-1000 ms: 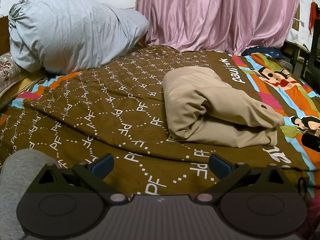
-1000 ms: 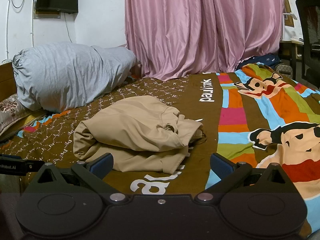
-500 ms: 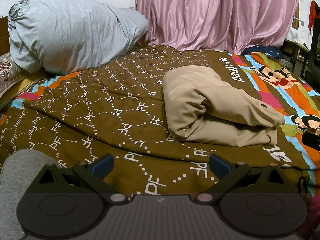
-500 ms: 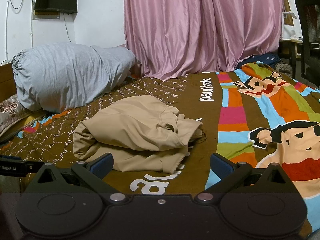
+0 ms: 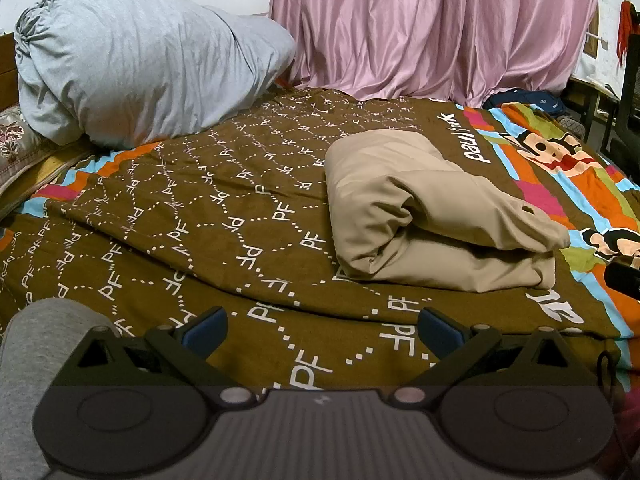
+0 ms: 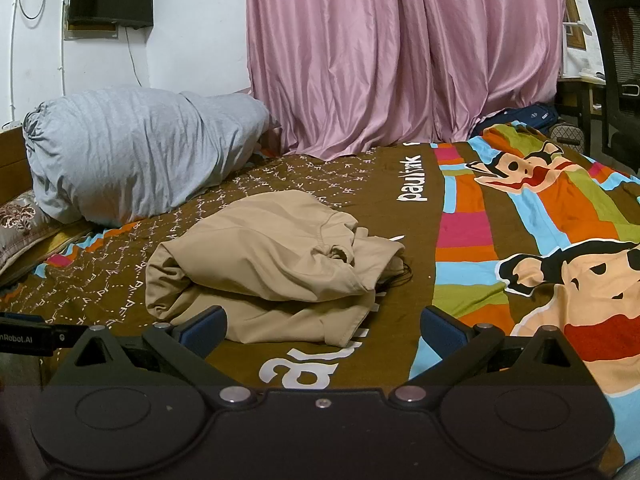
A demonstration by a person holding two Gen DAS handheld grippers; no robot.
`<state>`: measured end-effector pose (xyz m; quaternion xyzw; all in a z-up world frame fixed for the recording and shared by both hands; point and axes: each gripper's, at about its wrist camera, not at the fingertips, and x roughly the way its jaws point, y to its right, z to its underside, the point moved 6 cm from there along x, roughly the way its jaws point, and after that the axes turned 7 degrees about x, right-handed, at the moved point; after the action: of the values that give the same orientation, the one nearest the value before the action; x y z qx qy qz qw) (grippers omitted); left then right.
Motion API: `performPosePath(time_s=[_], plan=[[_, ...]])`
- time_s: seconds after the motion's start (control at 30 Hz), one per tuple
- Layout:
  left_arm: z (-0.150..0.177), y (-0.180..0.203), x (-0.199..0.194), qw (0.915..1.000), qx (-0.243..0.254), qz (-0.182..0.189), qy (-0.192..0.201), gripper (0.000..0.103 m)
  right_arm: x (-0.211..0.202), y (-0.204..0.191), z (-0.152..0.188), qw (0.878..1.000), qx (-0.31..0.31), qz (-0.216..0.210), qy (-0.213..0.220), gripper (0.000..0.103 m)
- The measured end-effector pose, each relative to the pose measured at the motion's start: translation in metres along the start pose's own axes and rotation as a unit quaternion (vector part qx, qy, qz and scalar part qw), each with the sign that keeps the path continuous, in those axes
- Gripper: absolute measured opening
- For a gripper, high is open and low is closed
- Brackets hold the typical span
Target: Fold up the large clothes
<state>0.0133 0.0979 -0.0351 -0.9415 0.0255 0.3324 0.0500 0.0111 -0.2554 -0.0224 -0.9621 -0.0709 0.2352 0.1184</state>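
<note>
Folded tan garment (image 5: 436,216) lies mid-frame on the bedspread (image 5: 200,220); left gripper (image 5: 322,326) and right gripper (image 6: 322,326) both gape empty.

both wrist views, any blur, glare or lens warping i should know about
Left wrist view: sharp, no motion blur; fisheye bends the bed cover and blacks out the corners; even indoor light, soft shadow under the beige garment. Right wrist view: equally sharp; sheen on the pink curtain, no harsh glare; the chair bows at the edge.
</note>
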Motion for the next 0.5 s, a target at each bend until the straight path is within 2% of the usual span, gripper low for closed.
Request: performPosePath(time_s=[0.27, 0.5], plan=[[0.0000, 0.0000, 0.0013, 1.0000, 0.002, 0.000, -0.002, 0.103, -0.0003, 0.0010, -0.0004, 1.000, 0.000, 0.000, 0.000, 0.102], [0.0011, 0.0013, 0.0018, 0.9997, 0.023, -0.001, -0.010, 0.102, -0.0005, 0.0010, -0.0003, 1.000, 0.001, -0.001, -0.001, 0.102]])
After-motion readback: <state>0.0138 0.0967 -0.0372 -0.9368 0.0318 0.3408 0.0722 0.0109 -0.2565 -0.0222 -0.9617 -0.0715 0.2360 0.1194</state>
